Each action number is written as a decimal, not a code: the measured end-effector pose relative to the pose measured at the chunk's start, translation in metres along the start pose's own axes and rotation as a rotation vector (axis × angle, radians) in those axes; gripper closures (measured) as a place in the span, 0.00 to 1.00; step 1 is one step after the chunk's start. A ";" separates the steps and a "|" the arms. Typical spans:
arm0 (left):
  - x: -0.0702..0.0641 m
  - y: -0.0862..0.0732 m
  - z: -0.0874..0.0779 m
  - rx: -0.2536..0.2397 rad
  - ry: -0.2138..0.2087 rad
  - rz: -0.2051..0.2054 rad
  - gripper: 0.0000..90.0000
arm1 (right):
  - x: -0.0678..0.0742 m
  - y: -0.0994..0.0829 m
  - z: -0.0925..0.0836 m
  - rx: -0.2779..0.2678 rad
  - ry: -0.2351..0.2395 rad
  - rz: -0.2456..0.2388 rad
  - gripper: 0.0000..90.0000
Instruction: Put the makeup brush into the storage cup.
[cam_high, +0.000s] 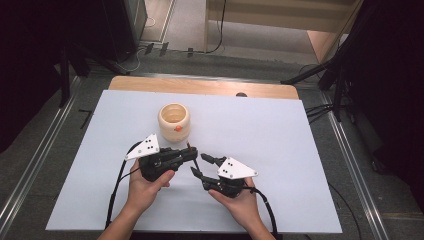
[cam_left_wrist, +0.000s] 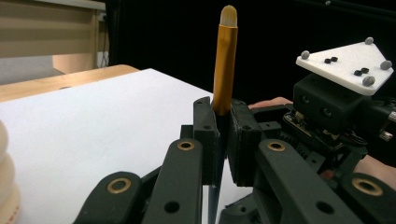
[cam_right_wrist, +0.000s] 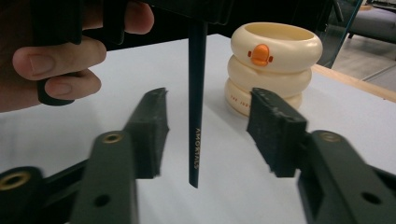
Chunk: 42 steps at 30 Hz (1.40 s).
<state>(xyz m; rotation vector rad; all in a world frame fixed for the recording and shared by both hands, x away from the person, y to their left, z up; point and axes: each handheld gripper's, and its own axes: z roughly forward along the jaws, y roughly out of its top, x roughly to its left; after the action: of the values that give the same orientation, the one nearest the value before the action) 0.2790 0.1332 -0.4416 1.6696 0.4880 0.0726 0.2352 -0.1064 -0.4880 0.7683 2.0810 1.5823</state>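
Left gripper view: left tool (cam_left_wrist: 223, 133) clamps the brush (cam_left_wrist: 225, 60); right tool (cam_right_wrist: 208, 135) stands wide around its handle. We judge handover done; dropping into the cup (cam_right_wrist: 273, 67) remains.

L tool (cam_high: 192, 151) & R tool (cam_high: 199, 165) tip-to-tip near cream holder (cam_high: 174, 121), white mat (cam_high: 280, 150).

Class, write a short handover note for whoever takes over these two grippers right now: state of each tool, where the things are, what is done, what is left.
Left tool: shut on the brush, gold end with pale tip up, dark handle hanging below.
Right tool: open, with the brush handle between its jaws, untouched by the pads.
Holder: cream, stacked-ring shape with an orange duck bill, upright on the white table cover just beyond the tools, and it looks empty from above.
Done: brush lifted off the table and held by the left tool alone.
Left: probably to put the brush into the holder.
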 end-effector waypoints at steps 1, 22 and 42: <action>0.000 0.000 -0.001 -0.003 0.005 0.002 0.94 | -0.002 0.000 0.000 -0.001 0.004 -0.001 0.41; 0.013 0.009 -0.022 -0.010 0.103 0.012 0.94 | -0.020 -0.005 -0.014 -0.011 -0.056 0.089 0.18; 0.019 0.010 -0.030 0.025 0.152 0.023 0.95 | -0.049 -0.011 -0.047 -0.020 -0.158 0.133 0.08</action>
<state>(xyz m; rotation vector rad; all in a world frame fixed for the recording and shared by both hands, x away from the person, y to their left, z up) 0.2894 0.1667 -0.4314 1.7019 0.5861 0.2122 0.2411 -0.1749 -0.4863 1.0086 1.9336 1.5533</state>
